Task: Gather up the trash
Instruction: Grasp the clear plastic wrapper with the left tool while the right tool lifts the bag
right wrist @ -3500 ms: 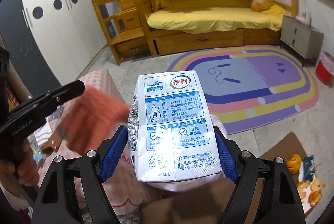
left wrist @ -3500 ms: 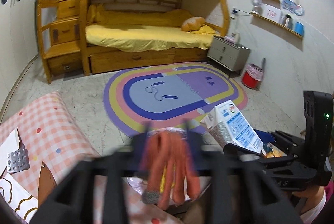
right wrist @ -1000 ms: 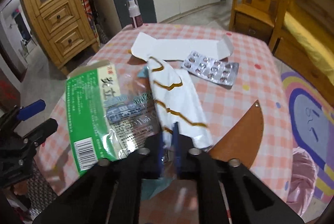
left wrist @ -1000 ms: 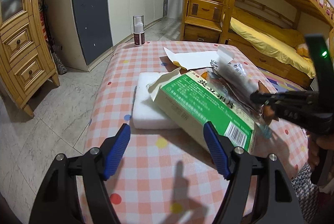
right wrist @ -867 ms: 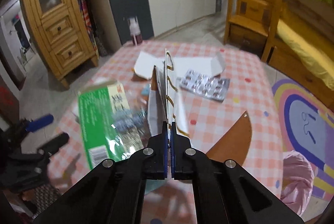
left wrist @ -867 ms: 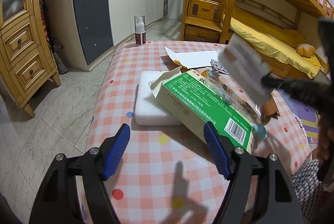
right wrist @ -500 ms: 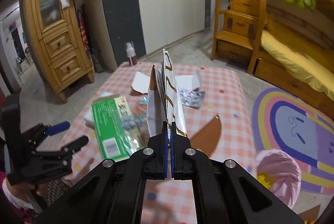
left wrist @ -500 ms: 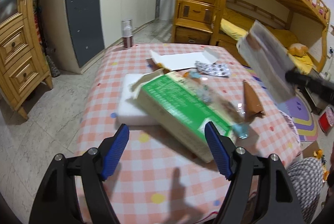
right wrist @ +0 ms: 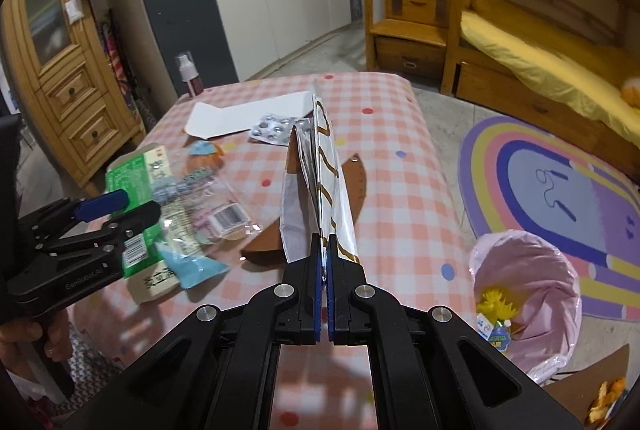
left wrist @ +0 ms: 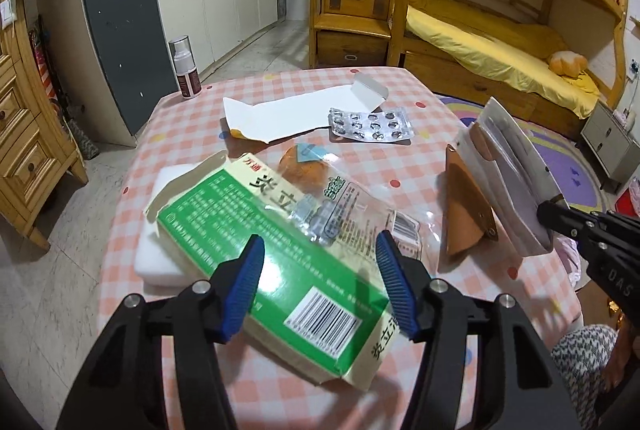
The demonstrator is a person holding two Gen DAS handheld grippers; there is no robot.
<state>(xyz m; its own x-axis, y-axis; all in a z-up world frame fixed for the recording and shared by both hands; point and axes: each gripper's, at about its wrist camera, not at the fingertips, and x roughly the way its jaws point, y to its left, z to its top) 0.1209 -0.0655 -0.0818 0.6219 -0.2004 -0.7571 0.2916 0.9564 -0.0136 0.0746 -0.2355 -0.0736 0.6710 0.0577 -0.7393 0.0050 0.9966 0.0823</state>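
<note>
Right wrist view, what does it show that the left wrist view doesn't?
Only the right wrist view shows the pink-lined trash bin on the floor beside the table. Only the left wrist view shows the white foam block under the green box. Both show the blister pack, the spray bottle, and the white wrapper pinched in the right hand-held gripper.

A: Foil wrapper point(right wrist: 320, 185) — white and silver, brown squiggles, flattened, standing on edge, clear of the table.

B: Green carton point(left wrist: 276, 262)?

A: Torn open, lying flat, propped on a white foam block point(left wrist: 160, 262); clear plastic wrapper point(left wrist: 352, 205) draped over it. Blister pack point(left wrist: 370, 124) beyond.
</note>
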